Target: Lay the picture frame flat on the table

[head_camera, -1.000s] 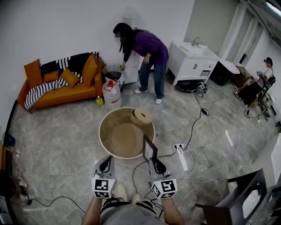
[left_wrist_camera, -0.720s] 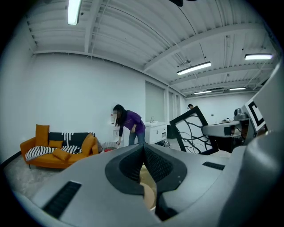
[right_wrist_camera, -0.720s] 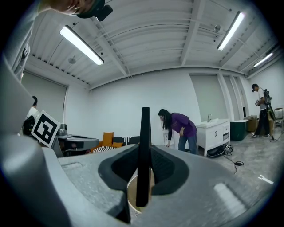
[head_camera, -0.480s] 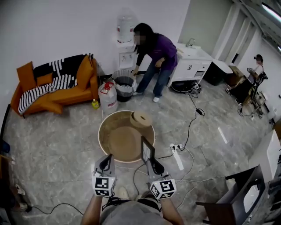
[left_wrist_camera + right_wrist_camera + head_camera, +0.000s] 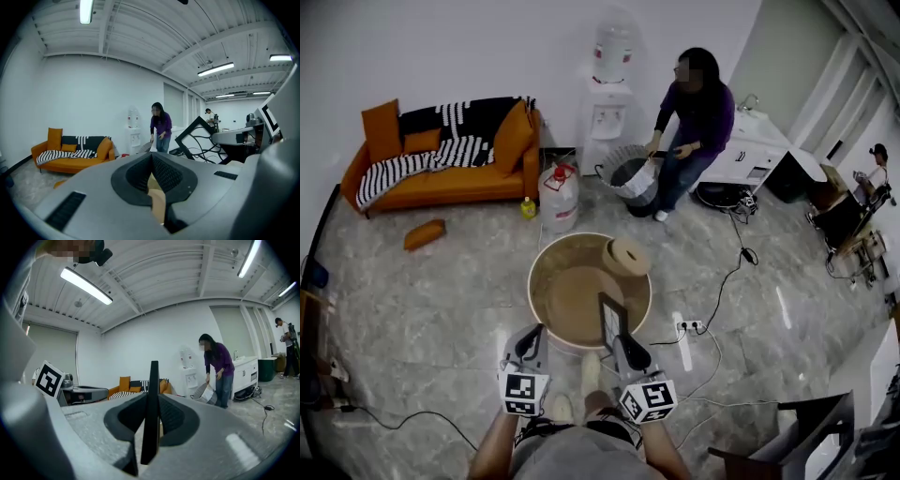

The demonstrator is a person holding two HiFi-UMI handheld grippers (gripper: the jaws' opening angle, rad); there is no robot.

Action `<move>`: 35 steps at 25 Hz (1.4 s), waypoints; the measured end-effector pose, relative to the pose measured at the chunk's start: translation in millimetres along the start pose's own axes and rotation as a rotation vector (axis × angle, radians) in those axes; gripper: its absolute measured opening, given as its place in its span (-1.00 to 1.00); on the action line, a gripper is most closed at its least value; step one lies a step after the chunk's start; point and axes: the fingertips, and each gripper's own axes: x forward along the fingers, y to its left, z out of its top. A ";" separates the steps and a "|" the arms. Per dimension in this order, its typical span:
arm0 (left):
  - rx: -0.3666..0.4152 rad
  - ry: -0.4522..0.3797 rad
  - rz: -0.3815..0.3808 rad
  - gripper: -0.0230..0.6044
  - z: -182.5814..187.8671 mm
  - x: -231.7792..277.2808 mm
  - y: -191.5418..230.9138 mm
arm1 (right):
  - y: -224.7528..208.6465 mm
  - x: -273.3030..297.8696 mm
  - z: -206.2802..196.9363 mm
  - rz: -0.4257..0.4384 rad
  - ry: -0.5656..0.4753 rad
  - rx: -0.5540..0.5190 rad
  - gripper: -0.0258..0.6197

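The round table (image 5: 546, 305) has a raised rim, and the picture frame (image 5: 612, 322) stands upright on edge over its near right rim, its thin side facing the person. To the left of the frame and beyond it, the tan tabletop lies open. A tan round block (image 5: 628, 255) sits at the far right rim, well apart from the frame. On the floor just right of the table lie a power strip (image 5: 686, 326) and cables (image 5: 727, 281). A water jug (image 5: 560, 199) stands beyond the table.

The right gripper (image 5: 624, 347) points forward and grips the frame's lower edge, both jaws pressed on the dark strip. The left gripper (image 5: 526, 343) is held level beside it, near the table's near left rim, with its jaws closed together on nothing.
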 end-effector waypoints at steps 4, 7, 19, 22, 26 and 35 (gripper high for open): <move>-0.016 0.011 0.055 -0.88 -1.9 28.3 18.7 | -14.6 43.6 -5.6 0.050 0.021 0.012 -0.72; -0.015 0.022 0.092 -0.88 0.3 58.5 37.5 | -27.9 88.1 -3.2 0.096 0.025 0.022 -0.72; -0.083 0.091 0.232 -0.88 -7.7 188.8 99.9 | -100.8 247.2 -4.7 0.212 0.117 0.037 -0.72; -0.084 0.097 0.252 -0.88 -11.4 207.4 110.9 | -109.9 273.3 -9.7 0.228 0.136 0.043 -0.72; -0.098 0.107 0.273 -0.88 -14.4 224.0 126.1 | -113.5 301.7 -14.0 0.246 0.156 0.055 -0.72; -0.111 0.137 0.264 -0.88 -32.3 247.6 129.7 | -122.2 321.7 -37.5 0.250 0.188 0.088 -0.72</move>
